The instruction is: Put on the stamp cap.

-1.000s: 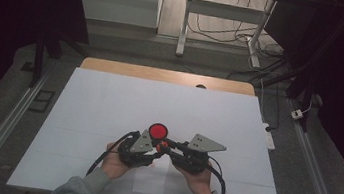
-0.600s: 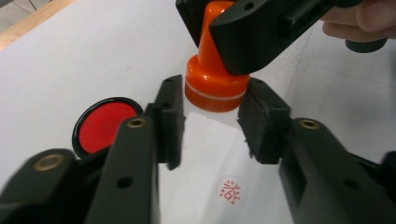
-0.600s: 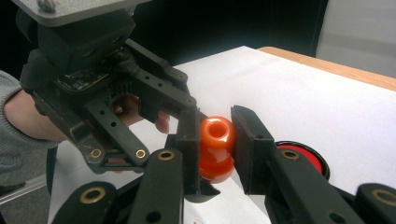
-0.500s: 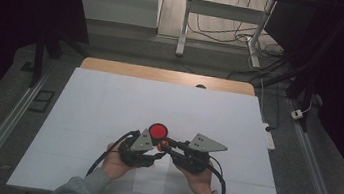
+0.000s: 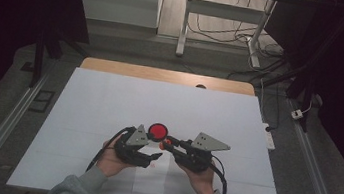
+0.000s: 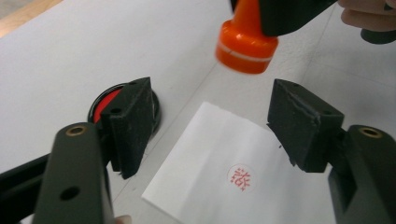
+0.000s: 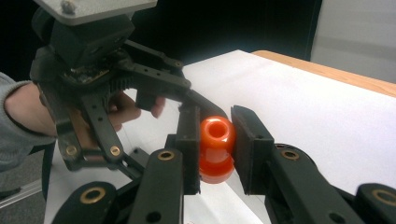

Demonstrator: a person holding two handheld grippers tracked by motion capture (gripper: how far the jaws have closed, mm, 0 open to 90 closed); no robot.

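An orange stamp (image 7: 216,149) hangs just above the table, and my right gripper (image 7: 216,135) is shut on its handle. In the high view the right gripper (image 5: 167,144) holds the stamp (image 5: 168,141) beside a round red ink pad (image 5: 158,132). My left gripper (image 6: 210,121) has just been opening and stands open with nothing between its jaws. Under it lies a white paper slip (image 6: 210,196) bearing a red round print (image 6: 241,178). The stamp (image 6: 246,42) hovers beyond the left jaws, and the ink pad (image 6: 105,103) sits partly behind the left jaw.
A white sheet (image 5: 108,104) covers the table, with a wooden edge (image 5: 163,74) at the far side. The paper slip (image 5: 150,180) lies near the front edge between the person's hands. Metal rails run along both sides of the table.
The left gripper's jaws have spread apart. Both hands have kept nearly still, and the right gripper still holds the stamp beside the ink pad.
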